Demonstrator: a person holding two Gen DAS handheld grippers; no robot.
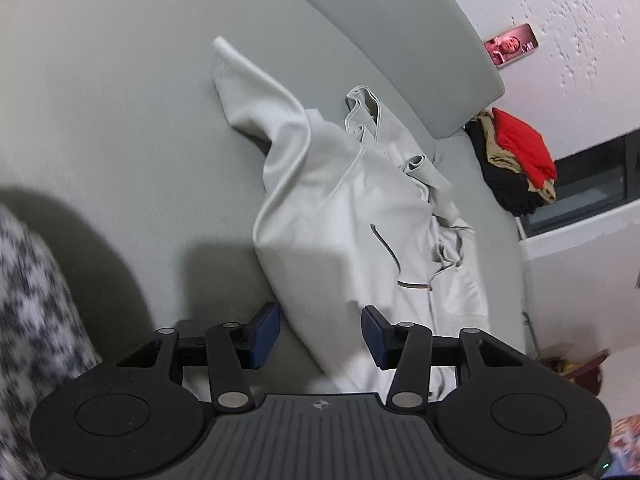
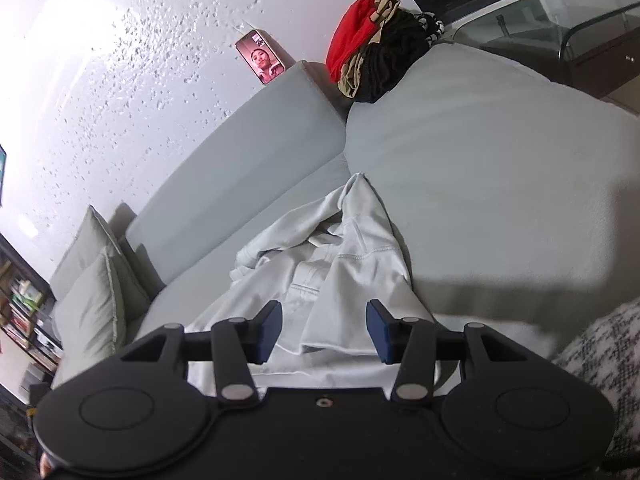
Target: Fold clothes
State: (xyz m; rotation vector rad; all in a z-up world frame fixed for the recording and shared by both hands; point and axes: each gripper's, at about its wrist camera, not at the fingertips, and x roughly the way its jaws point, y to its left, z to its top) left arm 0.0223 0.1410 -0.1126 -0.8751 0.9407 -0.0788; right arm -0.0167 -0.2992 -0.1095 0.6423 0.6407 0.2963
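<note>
While both fingers gape, pale hoodie (image 1: 340, 216) lies crumpled.

The pale hoodie (image 1: 340, 216) is soft matt cloth, the sofa (image 1: 100, 100) smooth matt grey fabric, the wall (image 2: 120, 60) rough and speckled, the claw pads (image 2: 268, 330) matt blue.

I saw a pale grey-white garment (image 1: 340, 208) on a light grey sofa (image 1: 120, 100), a red, tan and black clothes pile (image 2: 368, 48), blue gripper pads (image 1: 266, 334), and speckled white wall (image 2: 120, 60).
</note>
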